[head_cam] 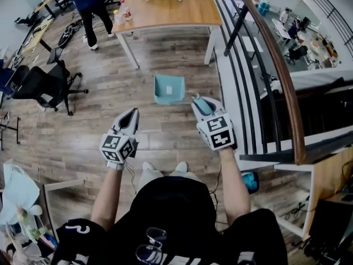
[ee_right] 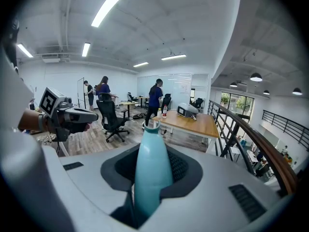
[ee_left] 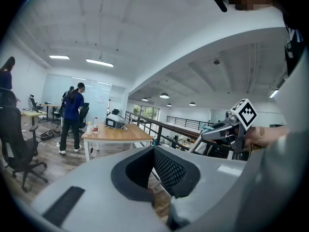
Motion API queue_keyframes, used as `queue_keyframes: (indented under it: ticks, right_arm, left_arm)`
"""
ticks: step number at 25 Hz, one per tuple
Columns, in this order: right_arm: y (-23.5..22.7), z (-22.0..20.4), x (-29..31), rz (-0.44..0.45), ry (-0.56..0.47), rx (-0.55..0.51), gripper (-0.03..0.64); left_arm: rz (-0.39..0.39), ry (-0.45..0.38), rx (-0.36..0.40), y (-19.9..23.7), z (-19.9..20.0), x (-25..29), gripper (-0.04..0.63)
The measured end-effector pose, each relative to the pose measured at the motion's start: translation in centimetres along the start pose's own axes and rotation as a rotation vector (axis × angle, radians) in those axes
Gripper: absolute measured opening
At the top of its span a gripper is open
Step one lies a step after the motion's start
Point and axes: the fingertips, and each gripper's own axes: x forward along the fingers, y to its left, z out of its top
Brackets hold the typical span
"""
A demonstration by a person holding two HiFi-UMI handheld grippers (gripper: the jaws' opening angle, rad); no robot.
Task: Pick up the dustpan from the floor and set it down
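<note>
The teal dustpan (head_cam: 169, 89) sits on the wooden floor ahead of me, below the table. My right gripper (head_cam: 201, 105) hovers just right of it and nearer to me, shut on a teal handle (ee_right: 152, 168) whose ringed tip points forward past the jaws. The gripper hides whether this handle joins the pan. My left gripper (head_cam: 128, 120) hangs left of the pan, clear of it, open with nothing between its dark pads (ee_left: 171, 170). Each gripper shows in the other's view: the right gripper (ee_left: 217, 129) and the left gripper (ee_right: 72, 115).
A wooden table (head_cam: 165, 7) with a grey box and bottles stands beyond the dustpan. A black office chair (head_cam: 41, 87) is at the left, and a person (head_cam: 88, 4) stands behind it. A wood-topped railing (head_cam: 276, 70) runs along the right.
</note>
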Motion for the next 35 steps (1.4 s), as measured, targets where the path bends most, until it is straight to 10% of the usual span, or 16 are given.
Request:
queue_keyframes:
  ticks: [14, 35]
  right_arm:
    - [-0.3, -3.3, 1.2, 0.007, 0.075, 0.018, 0.089]
    - [-2.3, -19.6, 7.6, 0.011, 0.298, 0.093, 0.089]
  left_arm:
    - [-0.002, 0.03, -0.015, -0.2, -1.2, 0.3, -0.006]
    - [-0.037, 0.172, -0.053, -0.2, -8.9, 5.0, -0.006]
